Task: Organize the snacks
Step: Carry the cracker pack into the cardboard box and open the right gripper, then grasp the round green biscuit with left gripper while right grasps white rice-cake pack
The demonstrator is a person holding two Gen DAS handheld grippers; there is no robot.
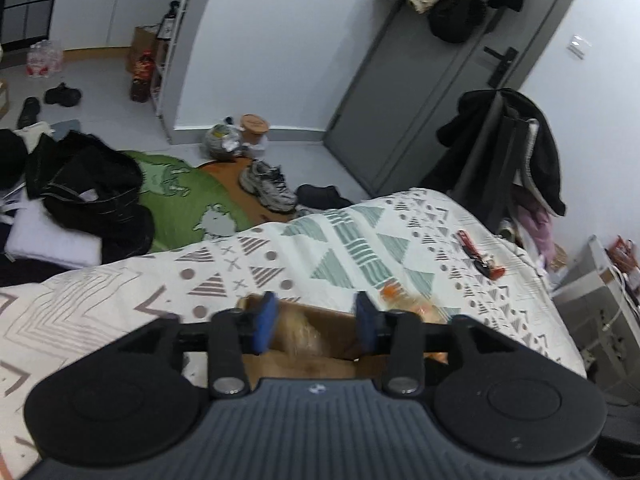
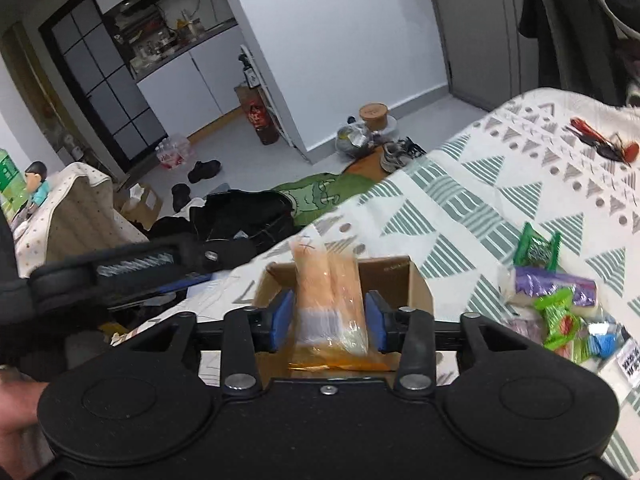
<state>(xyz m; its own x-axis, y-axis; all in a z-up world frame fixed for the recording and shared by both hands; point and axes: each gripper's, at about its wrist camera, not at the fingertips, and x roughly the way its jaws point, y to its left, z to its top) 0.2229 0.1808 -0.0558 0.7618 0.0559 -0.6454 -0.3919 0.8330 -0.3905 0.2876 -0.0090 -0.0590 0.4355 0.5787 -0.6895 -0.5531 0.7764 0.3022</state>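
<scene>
While the right gripper [image 2: 330,320] points forward over the patterned bedspread [image 2: 480,200], its blue pads [image 2: 282,316] press both sides of a clear bread packet [image 2: 328,300], which stands upright between them. That packet hangs directly above an open cardboard box [image 2: 404,276] sitting on the bed, its lower end at about rim level. To the right of the box lies a loose pile of wrapped snacks [image 2: 560,304] in green, purple and blue wrappers, touching one another. Farther off on the bedspread sits a red-and-black wrapper [image 2: 600,140], well apart from the pile.

From the right wrist view the left gripper [image 2: 132,268] shows at the left edge, just beside the box, blurred. In its own view the left gripper [image 1: 316,316] is angled down over the same cardboard box [image 1: 320,320], jaws apart with nothing between them; a blurred pale packet [image 1: 300,336] shows beyond them inside the box. Part of a bare hand [image 2: 16,412] shows at the lower left corner.
</scene>
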